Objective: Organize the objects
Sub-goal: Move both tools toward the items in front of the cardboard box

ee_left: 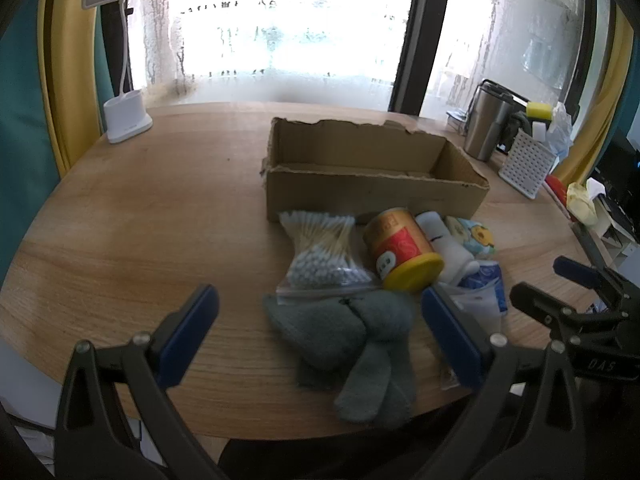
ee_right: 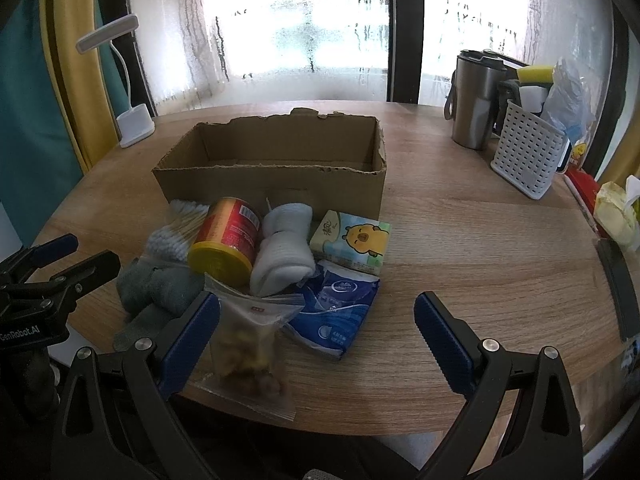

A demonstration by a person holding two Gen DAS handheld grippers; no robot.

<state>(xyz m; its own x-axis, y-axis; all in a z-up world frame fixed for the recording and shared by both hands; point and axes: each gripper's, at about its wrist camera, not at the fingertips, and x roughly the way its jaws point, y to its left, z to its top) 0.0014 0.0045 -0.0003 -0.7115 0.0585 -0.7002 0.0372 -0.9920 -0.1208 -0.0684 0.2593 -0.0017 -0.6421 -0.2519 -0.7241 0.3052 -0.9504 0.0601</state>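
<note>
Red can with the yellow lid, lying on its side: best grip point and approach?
Grip the red cylindrical can with the yellow lid across its round body, mid-length, coming down from above. It lies tipped with the lid toward the camera. The bag of cotton swabs and the white rolled cloth crowd both flanks, so I'd expect a tight fit for the fingers.

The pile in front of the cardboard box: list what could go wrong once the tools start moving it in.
1. The can lies on its side against the white roll; a nudge could send it rolling.
2. The snack bag sits at the table edge beside a pad of the open right tool; a brush may push it off.
3. The cardboard box has torn, uneven walls that soft items like the grey gloves might snag.
</note>
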